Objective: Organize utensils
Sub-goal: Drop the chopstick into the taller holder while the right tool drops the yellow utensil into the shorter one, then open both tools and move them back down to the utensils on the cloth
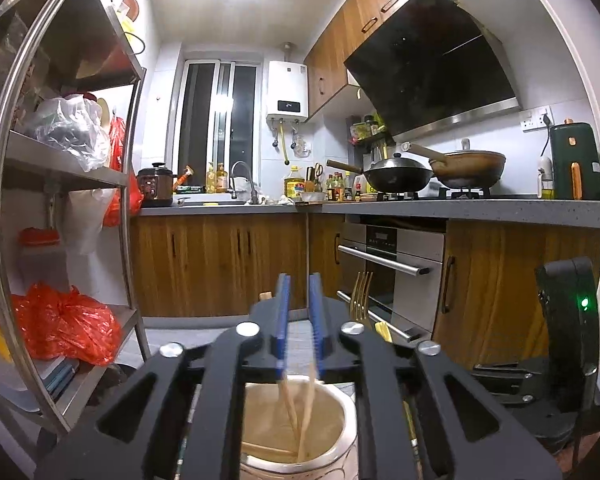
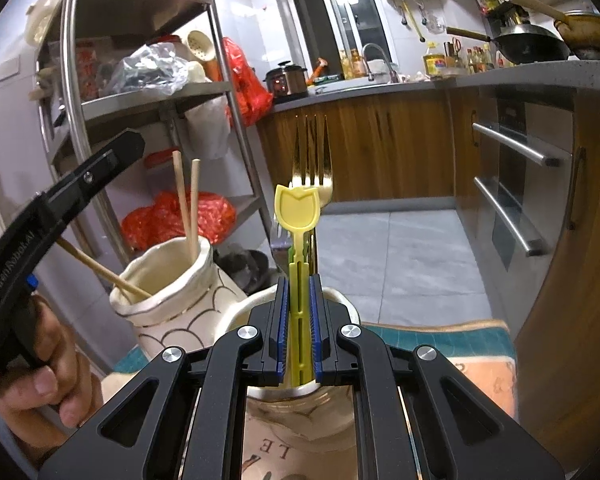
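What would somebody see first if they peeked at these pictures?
Probably the bright yellow plastic spoon standing upright in the middle of the right wrist view, pinched in the right gripper above a cream holder, with a gold fork just behind it. To its left, wooden chopsticks poke out of a cream jar. Orange plastic bags glow on the steel shelf at the left.
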`<state>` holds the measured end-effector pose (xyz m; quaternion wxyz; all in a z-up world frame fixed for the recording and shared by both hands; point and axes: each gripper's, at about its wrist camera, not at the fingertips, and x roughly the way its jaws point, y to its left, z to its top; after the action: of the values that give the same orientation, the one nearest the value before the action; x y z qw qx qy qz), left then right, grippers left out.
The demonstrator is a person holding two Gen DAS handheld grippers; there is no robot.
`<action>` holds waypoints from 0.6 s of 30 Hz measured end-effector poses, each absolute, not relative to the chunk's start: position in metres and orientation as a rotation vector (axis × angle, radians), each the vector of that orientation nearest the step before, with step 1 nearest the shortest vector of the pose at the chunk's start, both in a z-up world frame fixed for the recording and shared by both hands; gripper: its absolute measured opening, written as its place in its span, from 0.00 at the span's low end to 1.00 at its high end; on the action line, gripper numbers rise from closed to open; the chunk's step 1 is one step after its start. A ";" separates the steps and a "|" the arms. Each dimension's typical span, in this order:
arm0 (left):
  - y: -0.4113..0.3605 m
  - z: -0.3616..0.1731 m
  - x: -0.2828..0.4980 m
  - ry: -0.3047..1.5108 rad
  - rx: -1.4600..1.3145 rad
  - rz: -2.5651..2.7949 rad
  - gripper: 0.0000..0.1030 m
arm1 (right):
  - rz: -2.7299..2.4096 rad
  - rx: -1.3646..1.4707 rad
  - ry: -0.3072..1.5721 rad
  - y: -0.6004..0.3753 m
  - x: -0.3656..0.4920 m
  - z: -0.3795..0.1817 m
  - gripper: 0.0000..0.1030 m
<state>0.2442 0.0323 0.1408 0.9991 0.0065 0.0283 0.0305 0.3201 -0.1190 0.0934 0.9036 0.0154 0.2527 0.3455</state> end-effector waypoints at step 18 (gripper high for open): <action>0.034 0.169 0.211 0.052 -0.002 0.020 0.42 | 0.708 -0.003 0.519 -0.131 0.296 0.109 0.25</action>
<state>0.2109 0.0337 0.1686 0.9996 -0.0011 0.0262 0.0102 0.2957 -0.1315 0.1093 0.9052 -0.0015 0.2512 0.3428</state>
